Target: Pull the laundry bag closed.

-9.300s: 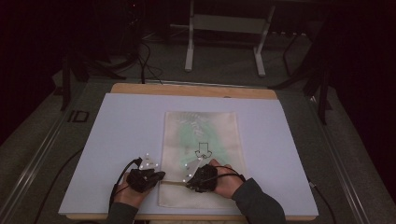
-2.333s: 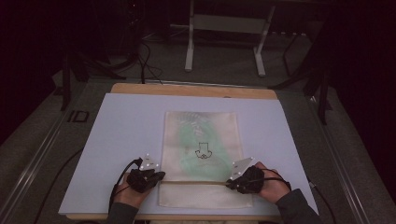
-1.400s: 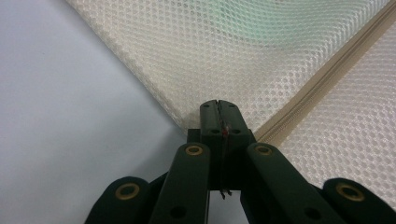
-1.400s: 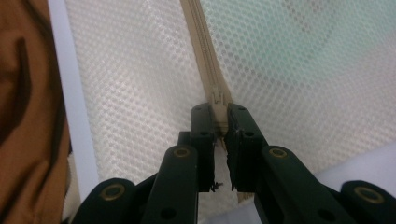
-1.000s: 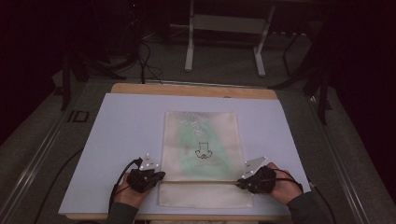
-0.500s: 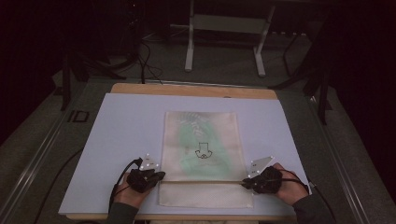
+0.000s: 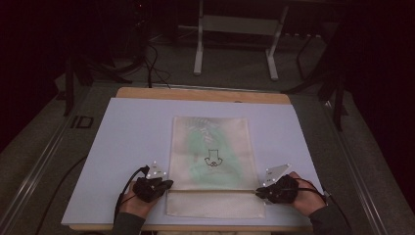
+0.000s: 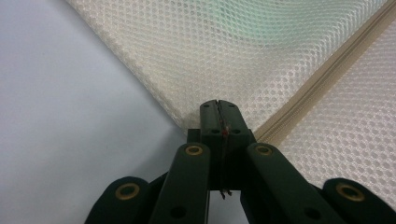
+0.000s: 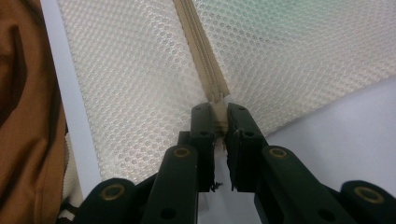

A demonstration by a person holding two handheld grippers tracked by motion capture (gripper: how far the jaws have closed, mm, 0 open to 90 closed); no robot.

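A cream mesh pouch (image 7: 210, 147) with something green inside lies flat in the middle of the pale table (image 7: 127, 132). Its beige zipper (image 7: 210, 190) runs across near the front edge. My left gripper (image 7: 166, 185) sits at the pouch's left edge, shut on the mesh beside the zipper's end (image 8: 218, 112). The zipper (image 8: 322, 79) runs off to the upper right there. At the zipper's right end is my right gripper (image 7: 258, 192). In the right gripper view it (image 9: 218, 119) is shut on the zipper's end piece, below the zipper tape (image 9: 198, 37).
The table's wooden rim (image 7: 205, 94) shows at the back. Beyond it are a metal stand (image 7: 235, 24) and cables (image 7: 151, 58) on the dark floor. Brown clothing (image 9: 23, 116) lies close past the table's front edge.
My right gripper has travelled rightward along the zipper from near the left gripper to the pouch's right edge, barely creeping over the last second. The left gripper has stayed put.
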